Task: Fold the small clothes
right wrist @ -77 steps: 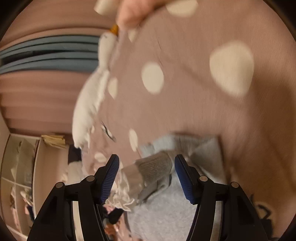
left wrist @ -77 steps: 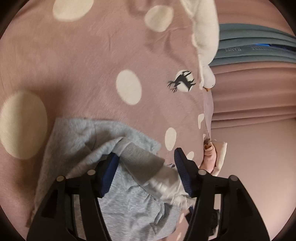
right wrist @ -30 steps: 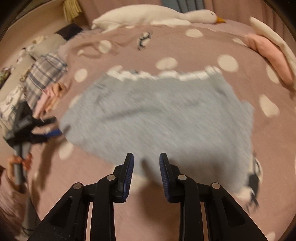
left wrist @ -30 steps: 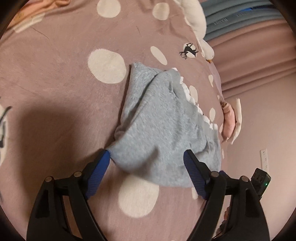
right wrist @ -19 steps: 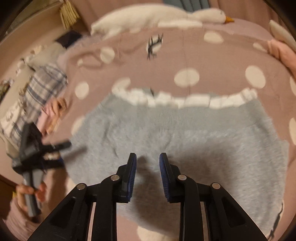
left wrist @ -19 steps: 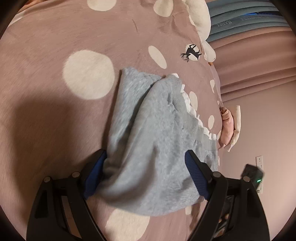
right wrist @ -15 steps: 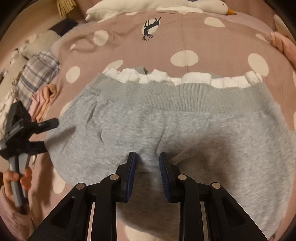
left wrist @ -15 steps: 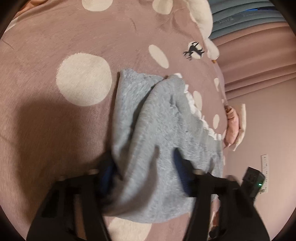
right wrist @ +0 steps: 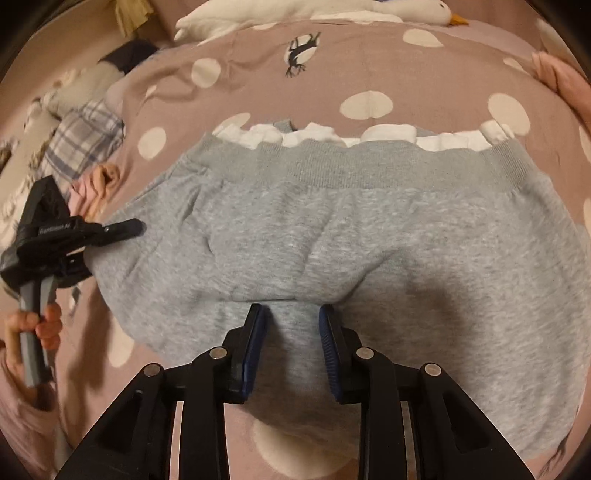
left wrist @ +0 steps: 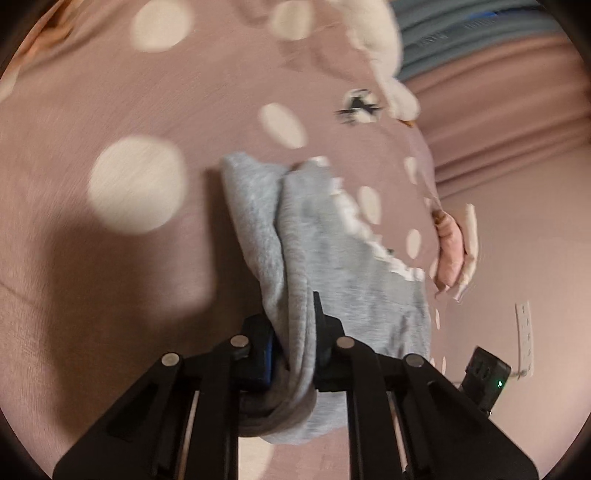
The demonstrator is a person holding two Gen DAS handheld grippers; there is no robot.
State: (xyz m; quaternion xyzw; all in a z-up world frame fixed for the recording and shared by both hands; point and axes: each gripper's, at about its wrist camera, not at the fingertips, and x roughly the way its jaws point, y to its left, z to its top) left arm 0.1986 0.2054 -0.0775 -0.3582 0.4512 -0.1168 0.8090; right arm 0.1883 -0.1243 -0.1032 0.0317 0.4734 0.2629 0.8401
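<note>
A small grey sweater (right wrist: 369, 229) with a white ruffled hem lies spread on the pink polka-dot bedspread (right wrist: 424, 81). In the left wrist view my left gripper (left wrist: 293, 332) is shut on the sweater's (left wrist: 332, 258) left edge, with the fabric bunched between the fingers. The left gripper (right wrist: 114, 230) also shows at the sweater's left side in the right wrist view. My right gripper (right wrist: 291, 332) sits at the near edge of the sweater, narrowly parted with grey fabric between the fingers.
A white goose plush (right wrist: 314, 9) lies along the far edge of the bed. A plaid garment (right wrist: 85, 140) and pink clothes (right wrist: 96, 181) lie at the left. Folded pink clothes (left wrist: 452, 243) lie at the bed's right edge. Curtains (left wrist: 498, 92) hang beyond.
My left gripper has closed from wide open onto the sweater's left edge. My right gripper has moved down onto the sweater's near edge, jaws staying narrow.
</note>
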